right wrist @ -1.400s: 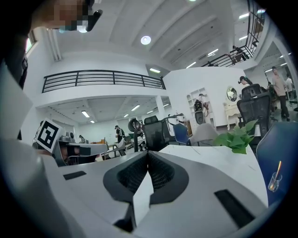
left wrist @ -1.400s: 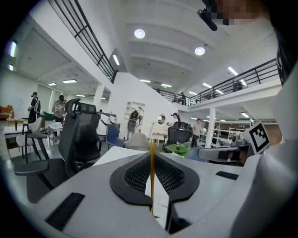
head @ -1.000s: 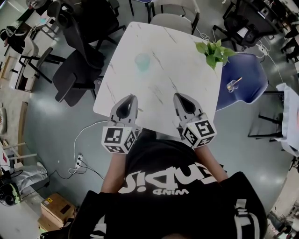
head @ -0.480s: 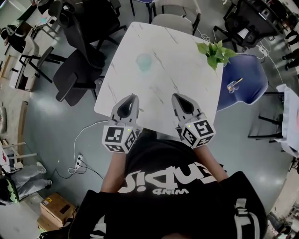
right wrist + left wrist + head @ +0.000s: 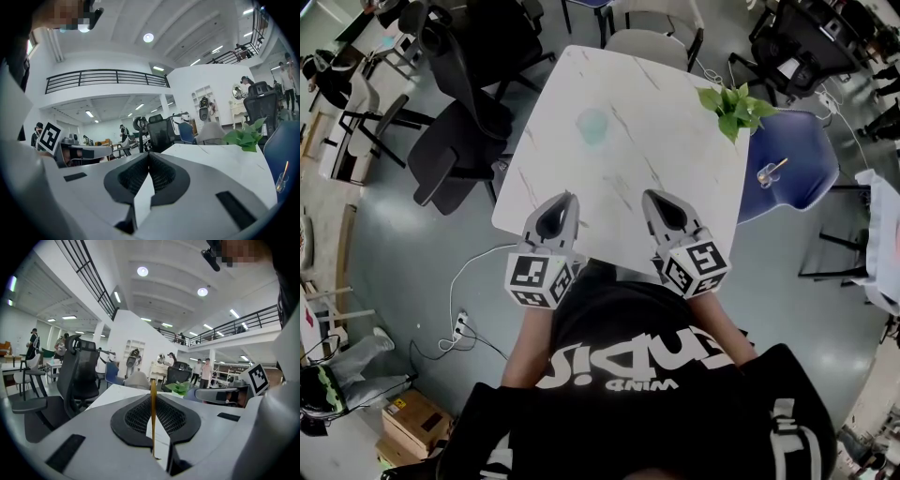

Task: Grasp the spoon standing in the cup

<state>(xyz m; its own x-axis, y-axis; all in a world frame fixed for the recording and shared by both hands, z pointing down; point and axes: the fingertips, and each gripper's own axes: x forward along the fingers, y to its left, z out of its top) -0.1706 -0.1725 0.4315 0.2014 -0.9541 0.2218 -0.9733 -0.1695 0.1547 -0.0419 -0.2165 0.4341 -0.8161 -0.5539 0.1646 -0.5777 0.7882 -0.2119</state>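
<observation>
We hold the left gripper (image 5: 564, 199) and right gripper (image 5: 651, 197) at the table's (image 5: 675, 131) near edge, jaws closed on nothing, since the spoon (image 5: 776, 166) stands in a glass cup (image 5: 763, 176) well off right (on the blue chair (image 5: 806, 150)).

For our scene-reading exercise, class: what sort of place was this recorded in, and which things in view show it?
Most likely an open-plan office or workshop hall: black office chairs stand beside a white marbled table, and a railed upper gallery runs overhead.
</observation>
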